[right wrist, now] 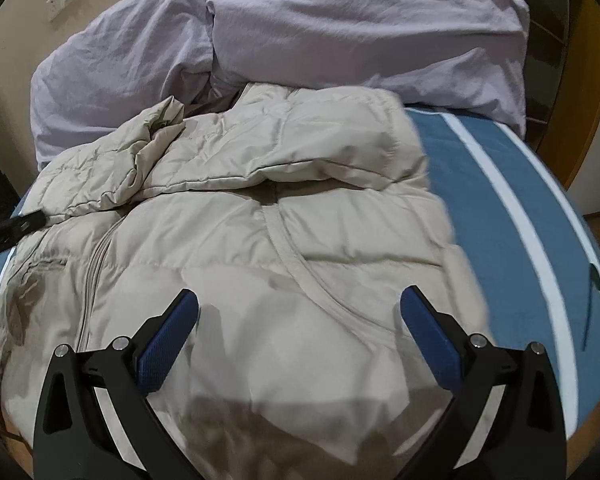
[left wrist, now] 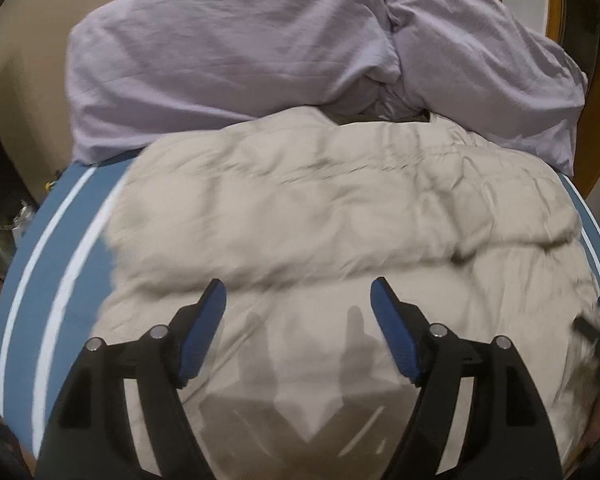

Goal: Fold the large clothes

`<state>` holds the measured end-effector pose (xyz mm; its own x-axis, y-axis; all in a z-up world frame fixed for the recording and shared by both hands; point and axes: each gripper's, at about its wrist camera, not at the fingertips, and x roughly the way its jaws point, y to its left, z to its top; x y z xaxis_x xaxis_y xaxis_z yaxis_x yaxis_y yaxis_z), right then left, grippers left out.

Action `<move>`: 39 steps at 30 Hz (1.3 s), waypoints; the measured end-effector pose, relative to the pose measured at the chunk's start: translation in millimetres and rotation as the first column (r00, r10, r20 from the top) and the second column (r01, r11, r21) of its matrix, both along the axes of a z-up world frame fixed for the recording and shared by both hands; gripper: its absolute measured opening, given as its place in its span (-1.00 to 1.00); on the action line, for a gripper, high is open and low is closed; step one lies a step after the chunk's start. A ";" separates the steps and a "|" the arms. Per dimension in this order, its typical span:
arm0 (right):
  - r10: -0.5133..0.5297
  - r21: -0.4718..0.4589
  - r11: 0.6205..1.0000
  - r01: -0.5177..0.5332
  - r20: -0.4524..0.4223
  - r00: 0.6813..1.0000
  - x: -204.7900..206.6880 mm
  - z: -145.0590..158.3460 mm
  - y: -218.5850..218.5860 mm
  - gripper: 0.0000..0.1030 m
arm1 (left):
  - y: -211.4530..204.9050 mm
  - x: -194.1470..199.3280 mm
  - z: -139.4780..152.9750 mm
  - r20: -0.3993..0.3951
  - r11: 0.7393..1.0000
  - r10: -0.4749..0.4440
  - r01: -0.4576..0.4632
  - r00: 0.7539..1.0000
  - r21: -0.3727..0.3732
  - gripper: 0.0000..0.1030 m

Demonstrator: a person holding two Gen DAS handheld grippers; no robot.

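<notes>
A beige quilted puffer jacket (left wrist: 340, 220) lies spread on the blue bed, filling the middle of both views (right wrist: 260, 232). Its zipper (right wrist: 94, 264) runs along the left in the right wrist view, and a sleeve is folded across the upper part. My left gripper (left wrist: 298, 292) hovers open and empty just above the jacket's near part. My right gripper (right wrist: 299, 300) is also open and empty above the jacket's near part. The right gripper's tip (left wrist: 596, 324) shows at the right edge of the left wrist view; the left gripper's tip (right wrist: 20, 222) shows at the left edge of the right wrist view.
A crumpled lilac duvet (left wrist: 240, 52) and pillows (right wrist: 360, 28) are piled behind the jacket at the head of the bed. The blue sheet with white stripes (right wrist: 512, 208) shows on both sides (left wrist: 48, 260). A beige wall and wooden frame stand behind.
</notes>
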<state>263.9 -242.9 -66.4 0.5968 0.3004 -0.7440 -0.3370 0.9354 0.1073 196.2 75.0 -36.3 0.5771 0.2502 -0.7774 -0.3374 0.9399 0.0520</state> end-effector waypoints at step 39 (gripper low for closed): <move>-0.028 0.251 0.965 0.074 -0.182 0.983 -63.1 -34.1 -133.6 0.19 | 82.3 -201.8 -35.3 0.013 0.950 0.114 -0.105 0.993 -0.293 0.36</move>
